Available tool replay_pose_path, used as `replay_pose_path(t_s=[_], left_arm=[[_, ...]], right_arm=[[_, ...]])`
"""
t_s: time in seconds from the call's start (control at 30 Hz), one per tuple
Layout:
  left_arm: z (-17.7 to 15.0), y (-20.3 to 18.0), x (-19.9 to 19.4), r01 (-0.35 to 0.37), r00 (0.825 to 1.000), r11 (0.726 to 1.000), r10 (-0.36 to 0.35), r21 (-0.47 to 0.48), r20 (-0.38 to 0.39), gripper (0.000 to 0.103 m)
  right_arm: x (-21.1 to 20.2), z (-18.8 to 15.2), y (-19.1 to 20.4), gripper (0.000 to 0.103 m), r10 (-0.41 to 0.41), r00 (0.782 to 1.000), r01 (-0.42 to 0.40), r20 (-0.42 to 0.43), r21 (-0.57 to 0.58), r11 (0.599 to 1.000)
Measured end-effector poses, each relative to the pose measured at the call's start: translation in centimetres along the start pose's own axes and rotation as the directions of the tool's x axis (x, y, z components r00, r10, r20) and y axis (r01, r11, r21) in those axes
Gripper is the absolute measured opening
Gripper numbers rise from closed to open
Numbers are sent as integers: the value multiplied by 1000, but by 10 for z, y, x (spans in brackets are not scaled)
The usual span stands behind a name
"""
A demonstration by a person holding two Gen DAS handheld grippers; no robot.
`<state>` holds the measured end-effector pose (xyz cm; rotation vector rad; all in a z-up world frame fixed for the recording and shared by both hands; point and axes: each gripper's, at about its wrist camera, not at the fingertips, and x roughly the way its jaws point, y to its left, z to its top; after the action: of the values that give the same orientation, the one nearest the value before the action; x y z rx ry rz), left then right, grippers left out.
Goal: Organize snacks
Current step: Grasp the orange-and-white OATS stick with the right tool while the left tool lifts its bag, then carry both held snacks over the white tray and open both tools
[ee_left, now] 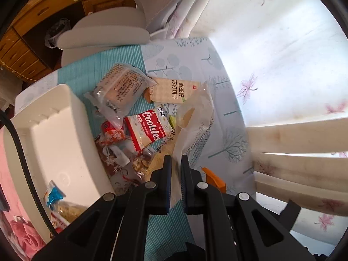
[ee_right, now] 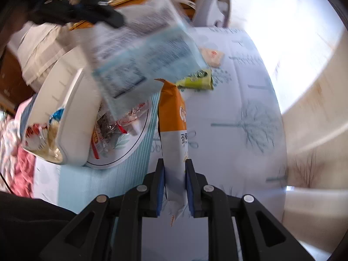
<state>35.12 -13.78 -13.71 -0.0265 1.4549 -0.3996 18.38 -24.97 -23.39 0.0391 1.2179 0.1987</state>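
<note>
My left gripper (ee_left: 176, 158) is shut on the bottom edge of a translucent snack bag (ee_left: 192, 124), held above the table. In the right wrist view this bag (ee_right: 141, 52) hangs blurred, with blue-printed text, from the left gripper (ee_right: 108, 18) at the upper left. My right gripper (ee_right: 175, 162) is shut on an orange-and-white packet (ee_right: 173, 126) that stands up between its pads. A white bin (ee_left: 54, 130) with one snack (ee_left: 54, 198) inside lies left of a pile holding a red Cookies packet (ee_left: 148, 126), a clear biscuit packet (ee_left: 121, 87) and a beige cracker box (ee_left: 174, 90).
A plate (ee_right: 130, 150) with wrapped snacks lies beside the bin (ee_right: 71, 119). A yellow-green packet (ee_right: 195, 79) and a small beige packet (ee_right: 212, 56) lie further back on the tree-print tablecloth (ee_right: 239, 108). A grey chair (ee_left: 104, 32) stands behind the table, with curtains (ee_left: 293, 65) to the right.
</note>
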Motion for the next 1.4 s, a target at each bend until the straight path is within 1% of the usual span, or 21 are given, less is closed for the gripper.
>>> replay_pose_path(t_s=[0.13, 0.27, 0.37, 0.43, 0.57, 0.67, 0.9, 1.07, 1.3, 1.4], left_arm=[[-18, 4, -29, 6, 999, 1000, -5, -14, 45, 5], [-37, 13, -55, 15, 996, 1000, -12, -28, 86, 5], [-56, 22, -74, 24, 994, 999, -20, -41, 106, 5], [-70, 33, -85, 27, 993, 998, -21, -59, 115, 5], [-93, 53, -100, 27, 992, 996, -16, -88, 125, 5], [-110, 71, -114, 35, 989, 994, -19, -106, 144, 5], [-140, 120, -138, 29, 984, 989, -4, -144, 175, 5], [-155, 153, -147, 15, 983, 987, 15, -161, 185, 5], [-168, 197, -147, -10, 984, 984, 41, -179, 171, 6], [-173, 217, -147, -8, 983, 983, 42, -184, 181, 6]], right_arm=[[-11, -2, -3, 17, 37, 998, -32, -44, 107, 994], [-19, -8, 2, 17, 37, 995, -22, -87, 174, 984], [-23, -11, 5, 17, 76, 991, -47, -111, 246, 968], [-28, -12, 7, 17, 103, 988, -64, -116, 301, 952], [-36, -11, 16, 17, 118, 986, -66, -119, 369, 927], [-44, -8, 28, 17, 156, 982, -100, -103, 415, 904], [-51, 4, 69, 17, 185, 980, -140, -69, 422, 896], [-49, 14, 104, 17, 213, 976, -175, -45, 416, 892], [-39, 27, 155, 18, 239, 971, -212, -20, 393, 895], [-34, 33, 175, 18, 244, 970, -223, -10, 374, 900]])
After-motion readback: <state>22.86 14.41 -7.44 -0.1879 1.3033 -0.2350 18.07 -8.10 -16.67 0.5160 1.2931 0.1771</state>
